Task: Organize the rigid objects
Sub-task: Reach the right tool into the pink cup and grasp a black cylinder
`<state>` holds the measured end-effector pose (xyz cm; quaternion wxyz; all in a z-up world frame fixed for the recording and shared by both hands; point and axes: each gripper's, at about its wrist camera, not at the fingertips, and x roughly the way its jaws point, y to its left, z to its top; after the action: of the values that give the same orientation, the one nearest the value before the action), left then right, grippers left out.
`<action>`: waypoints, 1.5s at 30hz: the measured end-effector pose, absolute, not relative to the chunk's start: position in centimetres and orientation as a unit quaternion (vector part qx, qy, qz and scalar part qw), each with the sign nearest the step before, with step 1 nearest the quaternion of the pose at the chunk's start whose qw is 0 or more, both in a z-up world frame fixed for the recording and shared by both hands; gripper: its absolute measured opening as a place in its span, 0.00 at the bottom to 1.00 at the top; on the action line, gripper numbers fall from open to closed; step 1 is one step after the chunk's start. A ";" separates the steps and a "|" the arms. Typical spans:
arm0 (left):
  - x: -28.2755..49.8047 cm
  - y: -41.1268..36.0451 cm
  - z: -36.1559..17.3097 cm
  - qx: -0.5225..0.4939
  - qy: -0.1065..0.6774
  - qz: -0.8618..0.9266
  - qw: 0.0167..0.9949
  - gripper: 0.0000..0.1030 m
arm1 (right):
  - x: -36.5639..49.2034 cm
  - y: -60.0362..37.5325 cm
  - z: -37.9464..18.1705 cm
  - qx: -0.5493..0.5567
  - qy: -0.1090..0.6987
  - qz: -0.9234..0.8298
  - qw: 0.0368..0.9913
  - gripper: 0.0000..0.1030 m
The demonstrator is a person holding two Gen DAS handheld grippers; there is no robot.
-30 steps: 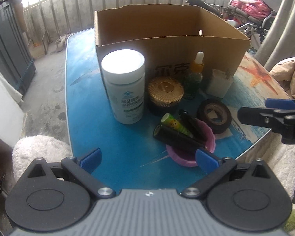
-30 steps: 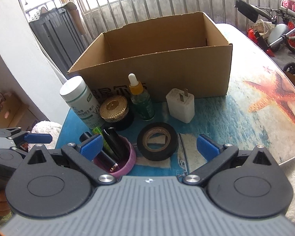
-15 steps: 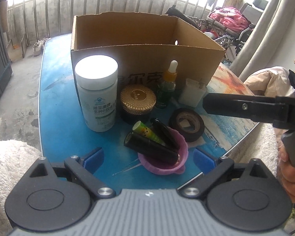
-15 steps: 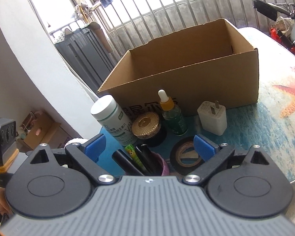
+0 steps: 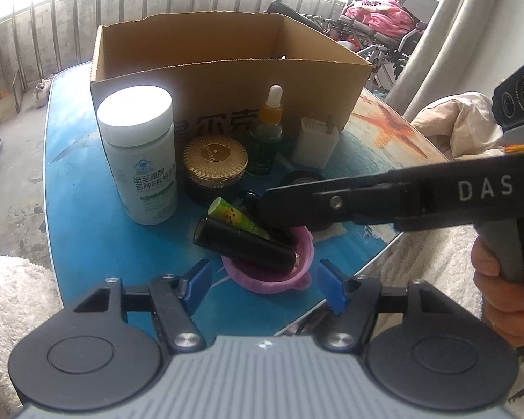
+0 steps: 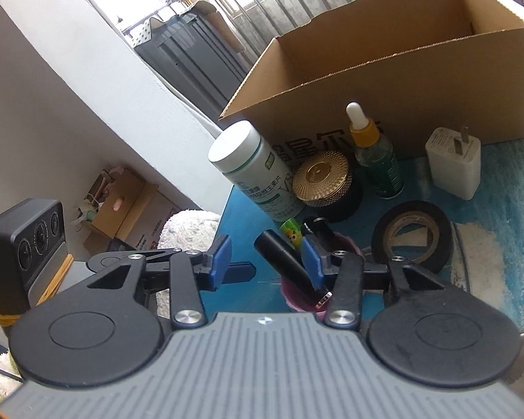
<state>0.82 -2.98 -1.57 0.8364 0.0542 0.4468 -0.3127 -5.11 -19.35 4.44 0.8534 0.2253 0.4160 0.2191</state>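
Left wrist view, left to right. A white-capped white plastic supplement bottle stood upright on the blue ocean-print table, just in front of the open brown cardboard box. Beside it sat a round black jar with a gold ribbed lid, then a green glass dropper bottle with an orange collar and a white plug-in charger block. Nearer the camera, a pink plastic bowl held a black cylindrical tube and a green printed tube, both tilted over its rim. The left gripper hovered just short of the bowl, jaws spread and empty. The right gripper reached in from the right over the bowl; its jaws were hidden edge-on here.

Right wrist view. The right gripper's blue pads stood parted, the black tube lying between them, not clamped. A black roll of electrical tape lay flat to the right.
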 end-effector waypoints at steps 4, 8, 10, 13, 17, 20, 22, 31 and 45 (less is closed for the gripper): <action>0.9 -2.7 -1.8 0.046 0.445 -0.325 0.833 0.53 | -4.6 -18.7 3.8 0.216 0.436 0.218 0.846 0.28; 1.2 -2.5 -2.2 0.034 0.444 -0.335 0.830 0.47 | -4.0 -18.4 2.9 0.203 0.455 0.209 0.841 0.25; 1.4 -2.5 -2.3 0.029 0.444 -0.341 0.828 0.45 | -3.7 -18.3 2.5 0.199 0.460 0.206 0.841 0.24; 1.7 -2.6 -2.4 0.023 0.445 -0.349 0.824 0.43 | -3.5 -18.4 2.4 0.194 0.465 0.203 0.840 0.23; 2.0 -2.8 -2.7 0.020 0.447 -0.350 0.823 0.43 | -3.0 -18.4 1.9 0.194 0.472 0.201 0.836 0.23; 2.2 -2.7 -2.7 0.015 0.447 -0.348 0.824 0.43 | -2.9 -18.4 2.0 0.194 0.472 0.201 0.836 0.23; 2.4 -2.6 -2.7 0.011 0.448 -0.348 0.824 0.44 | -2.9 -18.3 2.0 0.191 0.474 0.202 0.835 0.23; 2.5 -2.9 -2.6 0.023 0.447 -0.336 0.829 0.50 | -2.6 -18.1 1.7 0.195 0.486 0.207 0.826 0.22; 1.9 -2.9 -2.6 0.030 0.436 -0.338 0.834 0.46 | -2.8 -18.2 1.2 0.243 0.487 0.220 0.809 0.08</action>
<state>1.94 -2.93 -2.60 0.8338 0.0298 0.4359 -0.3376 -2.79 -18.22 1.16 0.8091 0.2433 0.4873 0.2204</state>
